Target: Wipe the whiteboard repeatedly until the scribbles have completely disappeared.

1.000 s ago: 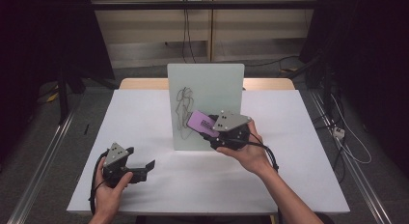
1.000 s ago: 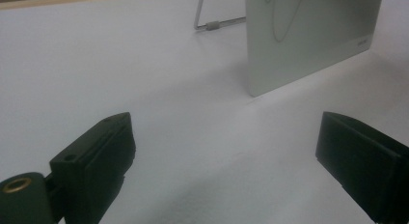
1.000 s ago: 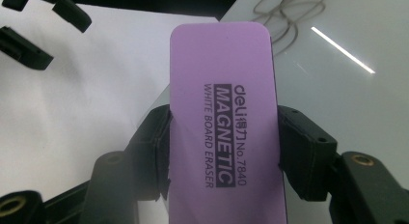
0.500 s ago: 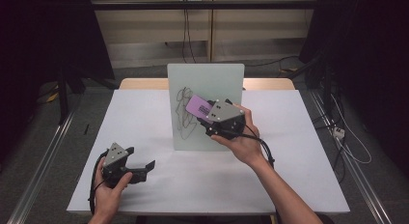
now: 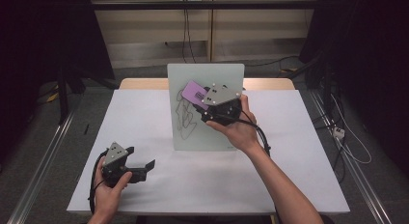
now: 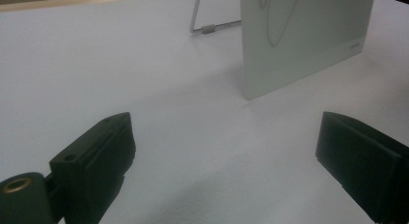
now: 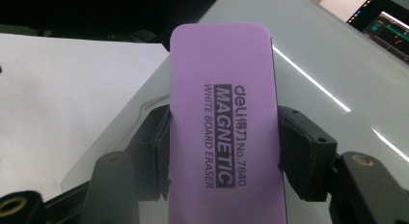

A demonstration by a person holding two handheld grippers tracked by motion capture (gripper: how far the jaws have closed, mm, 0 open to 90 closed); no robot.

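Wiping step under way: right gripper [image 5: 200, 102] pinching purple eraser [image 7: 224, 122] against upper whiteboard [image 5: 212, 132]. Scribble [image 5: 183, 113] remains lower left; next stroke likely downward-left. Left gripper [image 6: 231, 156] spread, idle near-left.

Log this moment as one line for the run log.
right gripper: shut on purple eraser, at whiteboard scribble | left gripper: open, idle over table

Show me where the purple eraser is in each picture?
High view: the purple eraser is up against the upper part of the whiteboard, held in the right tongs.
Left gripper view: the eraser is not in it.
Right gripper view: the eraser stands in the middle, clamped between the two black jaws.
Shared landmark: the whiteboard with its scribble.
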